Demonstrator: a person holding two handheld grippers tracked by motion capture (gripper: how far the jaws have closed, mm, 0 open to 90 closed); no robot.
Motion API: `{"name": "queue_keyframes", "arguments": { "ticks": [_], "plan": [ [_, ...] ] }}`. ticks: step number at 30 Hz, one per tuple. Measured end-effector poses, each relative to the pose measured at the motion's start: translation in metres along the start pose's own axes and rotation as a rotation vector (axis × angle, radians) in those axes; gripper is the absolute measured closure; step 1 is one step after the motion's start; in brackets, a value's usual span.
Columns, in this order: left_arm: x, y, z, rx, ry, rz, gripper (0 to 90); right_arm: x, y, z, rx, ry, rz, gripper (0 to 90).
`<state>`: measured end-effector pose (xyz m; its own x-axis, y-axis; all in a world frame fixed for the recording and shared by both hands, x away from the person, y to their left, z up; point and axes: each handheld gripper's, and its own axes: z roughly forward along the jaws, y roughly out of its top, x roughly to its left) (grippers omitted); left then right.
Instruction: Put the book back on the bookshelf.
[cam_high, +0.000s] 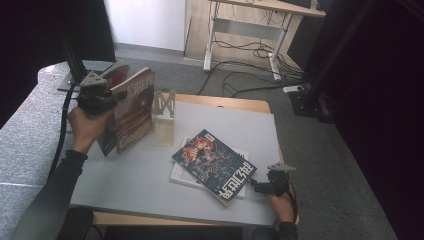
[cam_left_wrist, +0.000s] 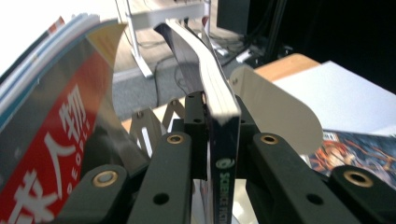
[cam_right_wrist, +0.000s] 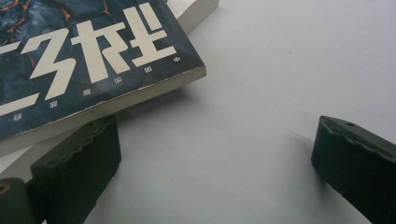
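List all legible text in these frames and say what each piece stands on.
"SCIENCE FICTI", cut off: spine of the book clamped in the left gripper.
"EOPLE", partly hidden, beside large white Chinese characters: red magazine.
Large white Chinese title characters: dark magazine lying on the table.
Smaller print under that title: too small to read.

The left hand (cam_high: 85, 125) is raised at the far left, forearm in a dark sleeve, its black two-jaw left gripper (cam_high: 111, 97) clamped tight, fingers (cam_left_wrist: 194, 121) pressed near each other. The right hand (cam_high: 281, 202) rests low, its black right gripper (cam_high: 256, 185) level with fingers (cam_right_wrist: 77, 158) spread wide.
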<state>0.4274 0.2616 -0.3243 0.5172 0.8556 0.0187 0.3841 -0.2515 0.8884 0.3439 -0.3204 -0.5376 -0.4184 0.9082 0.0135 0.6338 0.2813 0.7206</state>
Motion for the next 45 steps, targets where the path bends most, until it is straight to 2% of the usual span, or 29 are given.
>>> {"name": "queue_keyframes", "arguments": {
  "ticks": [10,15,20,31,37,39,42,45],
  "plan": [
    [-0.003,-0.01,-0.01,0.06,0.016,0.012,79.3,0.0,0.0,0.0,0.0,0.0,0.0,0.9],
    [-0.001,-0.011,-0.011,0.088,0.001,0.0,75.0,0.0,0.0,0.0,0.0,0.0,0.0,0.9],
    [0.002,-0.009,-0.005,0.086,-0.024,-0.021,72.6,0.0,0.0,0.0,-0.002,-0.001,0.0,0.9],
    [0.001,0.005,0.009,0.113,0.012,-0.013,69.2,0.0,0.0,0.0,-0.002,-0.001,0.0,0.9],
    [0.004,0.013,0.018,0.148,0.019,-0.019,69.4,0.0,0.0,0.0,-0.002,-0.001,0.0,0.9],
    [0.005,0.014,0.021,0.154,0.015,-0.031,70.3,0.0,0.0,0.0,-0.002,-0.001,0.0,0.9],
    [0.008,0.016,0.021,0.146,-0.031,-0.079,79.1,0.0,0.0,0.0,-0.002,-0.001,0.0,0.9],
    [0.007,0.019,0.021,0.131,-0.031,-0.102,83.7,0.0,0.0,0.0,-0.002,-0.001,0.0,0.9]
  ]
}}
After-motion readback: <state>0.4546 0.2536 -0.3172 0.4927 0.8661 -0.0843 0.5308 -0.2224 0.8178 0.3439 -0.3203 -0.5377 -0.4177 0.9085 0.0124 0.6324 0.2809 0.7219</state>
